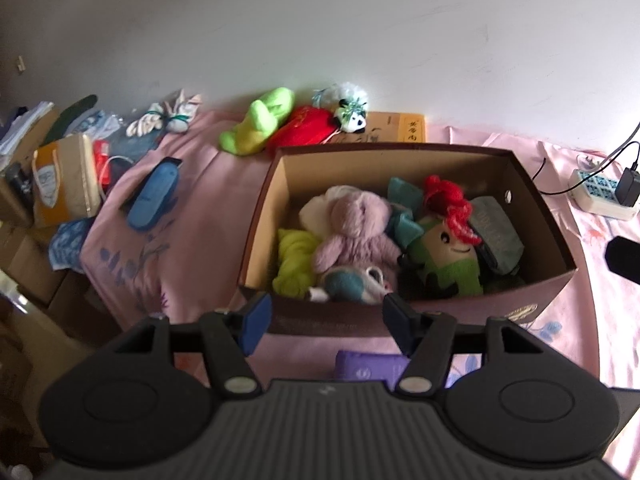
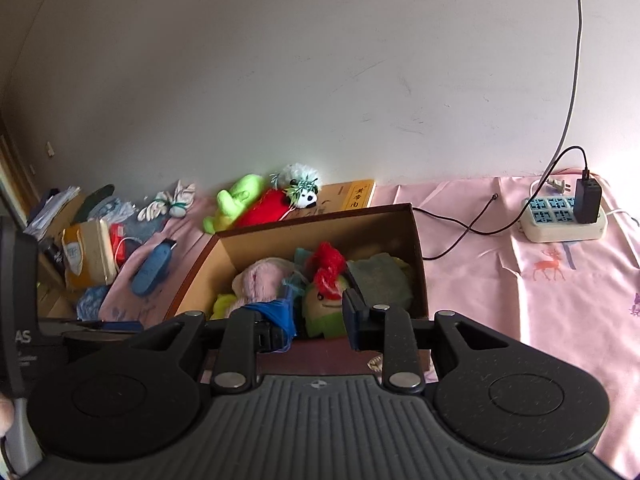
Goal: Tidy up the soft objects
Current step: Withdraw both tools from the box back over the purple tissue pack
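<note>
A brown cardboard box (image 1: 532, 200) stands on the pink bedsheet and holds several soft toys: a pink plush (image 1: 356, 228), a red-haired doll (image 1: 448, 240), a lime green toy (image 1: 294, 260) and a grey cloth (image 1: 498, 236). My left gripper (image 1: 326, 322) is open and empty, just in front of the box's near wall. My right gripper (image 2: 318, 320) is open over the box's near edge (image 2: 320, 356); blue fabric (image 2: 278, 312) clings to its left finger. Behind the box lie a lime green plush (image 1: 258, 122), a red plush (image 1: 304, 128) and a panda toy (image 1: 352, 114).
A blue slipper (image 1: 154, 196) lies left of the box. A purple pack (image 1: 370, 366) lies under my left gripper. A power strip with charger and cables (image 2: 566, 216) sits at the right. Cartons and clutter (image 1: 64, 176) crowd the left edge. A yellow book (image 2: 352, 194) leans by the wall.
</note>
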Motion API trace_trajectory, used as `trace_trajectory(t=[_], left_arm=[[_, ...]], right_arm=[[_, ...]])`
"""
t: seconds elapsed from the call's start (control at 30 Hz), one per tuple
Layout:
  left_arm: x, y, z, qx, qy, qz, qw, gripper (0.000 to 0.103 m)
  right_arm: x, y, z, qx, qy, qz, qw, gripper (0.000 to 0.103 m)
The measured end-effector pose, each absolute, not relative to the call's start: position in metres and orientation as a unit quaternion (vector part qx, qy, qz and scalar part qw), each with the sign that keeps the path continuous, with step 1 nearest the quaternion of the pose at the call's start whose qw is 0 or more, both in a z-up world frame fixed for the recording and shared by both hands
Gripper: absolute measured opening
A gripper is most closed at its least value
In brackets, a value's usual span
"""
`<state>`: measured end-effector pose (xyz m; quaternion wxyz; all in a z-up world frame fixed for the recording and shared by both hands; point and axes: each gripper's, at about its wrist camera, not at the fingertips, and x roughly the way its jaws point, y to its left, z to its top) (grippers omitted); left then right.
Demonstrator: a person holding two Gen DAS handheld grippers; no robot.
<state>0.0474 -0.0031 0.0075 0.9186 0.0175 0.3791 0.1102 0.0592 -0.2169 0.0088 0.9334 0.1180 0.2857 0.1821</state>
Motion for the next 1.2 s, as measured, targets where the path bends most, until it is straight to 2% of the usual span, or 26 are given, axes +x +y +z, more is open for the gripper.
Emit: trace_trajectory(t=[0.67,1.2], left_arm=[[-0.002,-0.052,-0.008,0.032,0.411,0.117,0.904,0.065],[0.0,-0.088,-0.032,0.074,0.456,0.084,0.883,0.065]], right_arm=[[0.016,-0.256,-0.009,0.07,0.304,0.205,0.928,0.01],[0.002,-0.282,-0.027,0.023,0.295,0.161,0.941,0.011]])
